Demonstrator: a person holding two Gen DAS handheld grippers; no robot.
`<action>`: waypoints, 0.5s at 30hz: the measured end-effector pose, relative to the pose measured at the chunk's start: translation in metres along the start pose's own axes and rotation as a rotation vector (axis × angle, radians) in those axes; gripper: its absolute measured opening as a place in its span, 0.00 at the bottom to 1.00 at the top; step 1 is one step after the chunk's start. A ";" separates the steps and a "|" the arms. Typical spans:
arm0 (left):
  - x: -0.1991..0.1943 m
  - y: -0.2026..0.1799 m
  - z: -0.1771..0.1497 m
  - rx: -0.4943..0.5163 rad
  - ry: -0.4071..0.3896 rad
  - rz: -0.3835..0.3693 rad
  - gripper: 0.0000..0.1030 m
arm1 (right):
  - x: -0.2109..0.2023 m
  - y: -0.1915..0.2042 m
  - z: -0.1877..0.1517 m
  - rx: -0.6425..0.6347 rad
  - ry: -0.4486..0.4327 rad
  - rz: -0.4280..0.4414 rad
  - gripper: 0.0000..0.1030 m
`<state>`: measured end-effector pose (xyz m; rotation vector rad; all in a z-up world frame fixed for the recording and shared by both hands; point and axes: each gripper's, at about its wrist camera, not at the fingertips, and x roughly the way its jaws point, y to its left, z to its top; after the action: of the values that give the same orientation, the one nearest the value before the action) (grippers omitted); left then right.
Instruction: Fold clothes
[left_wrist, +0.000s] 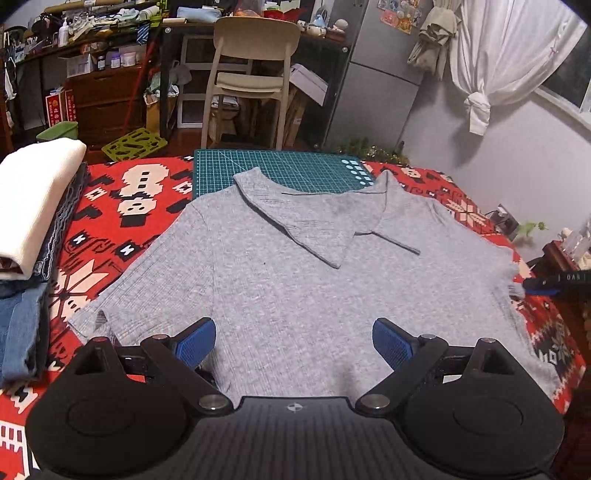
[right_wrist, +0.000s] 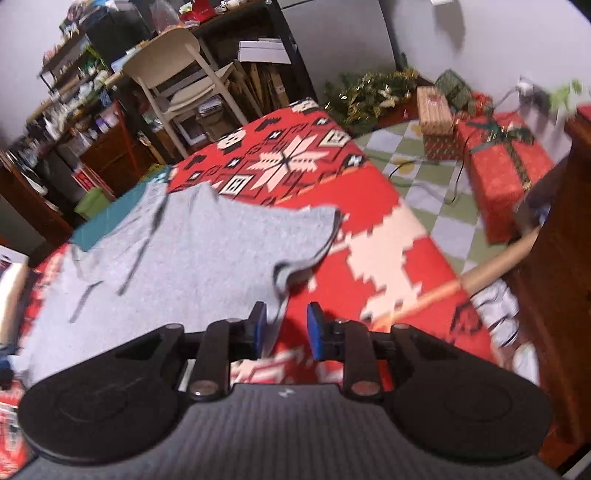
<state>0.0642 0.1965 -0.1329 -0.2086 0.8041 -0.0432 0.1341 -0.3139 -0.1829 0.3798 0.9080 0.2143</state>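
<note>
Left gripper (left_wrist: 293, 343) nearest, jaws wide apart, empty, over the near hem of the grey shirt (left_wrist: 295, 295). Right gripper (right_wrist: 284, 326) released, nothing pinched, at the shirt's right edge. Shirt lies spread on the red blanket (left_wrist: 122, 221), one sleeve folded in. Soft, light, floppy; grab hem corners or sleeve (right_wrist: 299, 269). Far left: folded stack (left_wrist: 33, 206). No containers in use.

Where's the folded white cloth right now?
In the left wrist view, the folded white cloth sits at the far left on a pile of clothes, left of the grey shirt spread on the red patterned blanket.
</note>
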 end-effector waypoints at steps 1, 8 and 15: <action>-0.001 0.000 -0.001 -0.004 0.002 -0.004 0.90 | -0.002 0.000 -0.004 0.006 -0.002 0.008 0.26; 0.005 -0.006 -0.004 -0.032 0.021 -0.021 0.90 | 0.010 0.003 -0.011 0.035 -0.002 0.028 0.12; 0.002 -0.007 -0.006 -0.013 0.025 -0.018 0.90 | -0.003 0.030 -0.019 -0.099 -0.007 -0.056 0.00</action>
<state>0.0617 0.1883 -0.1366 -0.2282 0.8278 -0.0578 0.1166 -0.2835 -0.1784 0.2630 0.8963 0.2053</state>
